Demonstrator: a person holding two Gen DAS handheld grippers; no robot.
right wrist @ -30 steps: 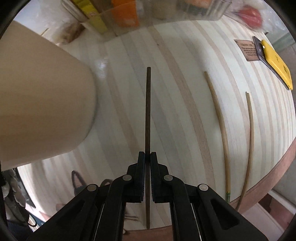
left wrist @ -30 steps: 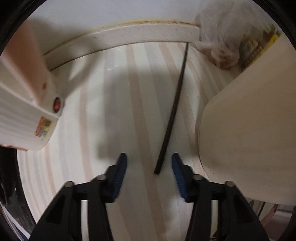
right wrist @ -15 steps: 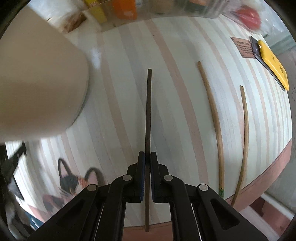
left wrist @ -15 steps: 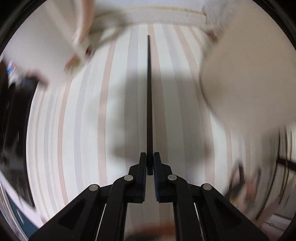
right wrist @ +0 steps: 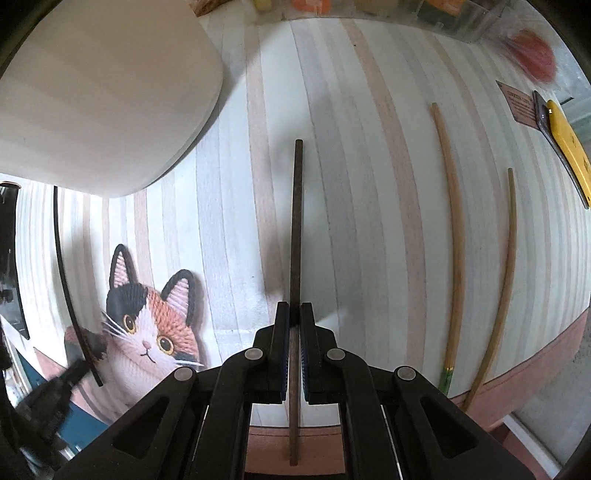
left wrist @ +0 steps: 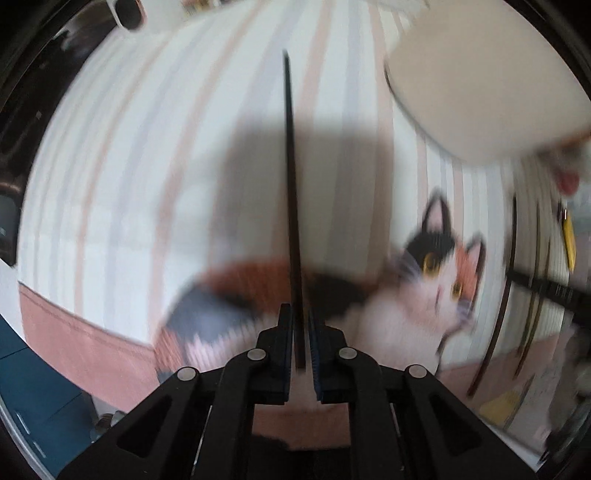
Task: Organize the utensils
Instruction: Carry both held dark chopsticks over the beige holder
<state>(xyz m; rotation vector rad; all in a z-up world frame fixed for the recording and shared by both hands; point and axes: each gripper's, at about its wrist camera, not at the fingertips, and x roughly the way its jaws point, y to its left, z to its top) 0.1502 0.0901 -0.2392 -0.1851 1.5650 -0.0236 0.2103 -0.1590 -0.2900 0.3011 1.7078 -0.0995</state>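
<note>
My left gripper (left wrist: pixel 301 325) points down over the striped table and holds a black chopstick (left wrist: pixel 290 166) between its pads. Its jaws are opening slightly, but the stick stays clamped and lifted. The view is blurred by motion. My right gripper (right wrist: pixel 294 317) is shut on a dark brown chopstick (right wrist: pixel 295 221), which sticks out ahead of the fingers and behind them. In the right wrist view, the black chopstick (right wrist: pixel 62 258) shows at the far left. Two light wooden chopsticks (right wrist: pixel 456 240) (right wrist: pixel 508 266) lie on the table to the right.
A tall cream container (right wrist: pixel 103 92) stands at the upper left, also seen at the upper right of the left wrist view (left wrist: pixel 480 81). A cat-shaped mat (right wrist: pixel 147 325) lies by the table's front edge. A yellow item (right wrist: pixel 569 147), a small card and a clear bin (right wrist: pixel 406 14) sit at the back right.
My left gripper closed on the black chopstick, lifted it off the table and swung it over the cat mat. My right gripper shifted slightly, still holding the brown chopstick.
</note>
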